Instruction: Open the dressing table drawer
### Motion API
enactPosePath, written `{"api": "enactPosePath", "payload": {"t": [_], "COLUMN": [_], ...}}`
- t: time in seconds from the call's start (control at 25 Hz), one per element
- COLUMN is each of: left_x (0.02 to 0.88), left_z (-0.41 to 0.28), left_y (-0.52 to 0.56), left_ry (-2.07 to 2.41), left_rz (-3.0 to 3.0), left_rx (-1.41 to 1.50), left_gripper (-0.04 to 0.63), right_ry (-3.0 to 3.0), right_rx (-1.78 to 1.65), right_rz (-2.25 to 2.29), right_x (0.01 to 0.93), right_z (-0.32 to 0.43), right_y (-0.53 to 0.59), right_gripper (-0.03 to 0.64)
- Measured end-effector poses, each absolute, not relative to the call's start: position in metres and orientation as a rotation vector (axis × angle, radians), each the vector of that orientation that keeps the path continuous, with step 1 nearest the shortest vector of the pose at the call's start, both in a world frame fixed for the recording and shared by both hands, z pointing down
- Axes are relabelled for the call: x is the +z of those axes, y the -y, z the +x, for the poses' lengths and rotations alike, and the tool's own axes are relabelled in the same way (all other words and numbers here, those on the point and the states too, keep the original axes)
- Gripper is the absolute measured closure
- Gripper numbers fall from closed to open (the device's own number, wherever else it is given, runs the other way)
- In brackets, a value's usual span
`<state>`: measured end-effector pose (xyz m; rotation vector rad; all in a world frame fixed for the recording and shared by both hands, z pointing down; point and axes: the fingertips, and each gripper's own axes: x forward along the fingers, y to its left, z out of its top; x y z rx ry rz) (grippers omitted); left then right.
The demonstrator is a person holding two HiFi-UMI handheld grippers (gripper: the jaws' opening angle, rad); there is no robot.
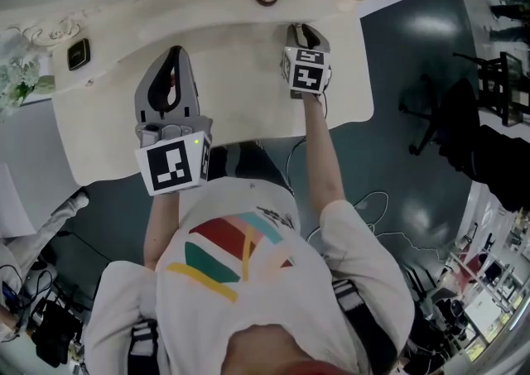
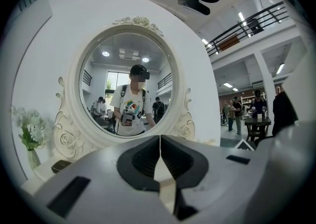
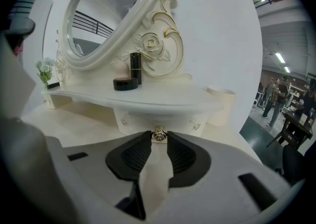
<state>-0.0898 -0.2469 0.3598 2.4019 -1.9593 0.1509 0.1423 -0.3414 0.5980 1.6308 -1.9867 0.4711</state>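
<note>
The cream dressing table (image 1: 240, 108) has a small drawer (image 3: 143, 118) under its raised shelf, with a gold knob (image 3: 158, 135) on its front. My right gripper (image 3: 158, 137) points down at that drawer, and its two black pads sit against either side of the knob, closed on it. From the head view the right gripper (image 1: 302, 32) reaches to the shelf's edge and the drawer is hidden. My left gripper (image 1: 173, 55) hovers over the left of the tabletop, jaws together and empty. It faces the oval mirror (image 2: 126, 82).
On the shelf stand a black lipstick tube (image 3: 135, 67) and a round black compact (image 3: 125, 84). A cream cup (image 3: 223, 103) sits at the shelf's right end, white flowers (image 2: 28, 128) at the far left, beside a small black box (image 1: 78, 54). An office chair (image 1: 451, 121) stands at the right.
</note>
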Motion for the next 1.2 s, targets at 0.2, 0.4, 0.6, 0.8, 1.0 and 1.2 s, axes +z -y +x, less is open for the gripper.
{"api": "enactPosePath", "payload": {"t": [0.2,0.4,0.6,0.8,1.0,1.2], "left_x": [0.354,0.349,0.346,0.349,0.346,0.345], "left_z": [-0.099,-0.103,-0.103,-0.103,-0.103,-0.104], "left_y": [0.248,0.247,0.246,0.245,0.242,0.241], "left_ry": [1.975,1.999,2.009,2.005,2.0,2.0], "left_rz": [2.385,2.376,2.377,2.38,2.391,2.4], "left_rx": [0.113,0.101,0.099,0.104,0.099,0.097], "left_gripper": [0.588,0.588,0.588,0.588,0.588,0.588], "right_ry": [1.959,1.942,1.944,1.939,1.931,1.921], "right_rx": [0.446,0.446,0.446,0.454,0.455,0.461], "right_rz": [1.632,1.622,1.631,1.636,1.645,1.649], "right_x": [0.598,0.6,0.597,0.598,0.598,0.599], "right_z": [0.142,0.143,0.145,0.146,0.146,0.147], "right_y": [0.341,0.339,0.336,0.329,0.319,0.314], "right_gripper": [0.531,0.534,0.534,0.534,0.534,0.534]}}
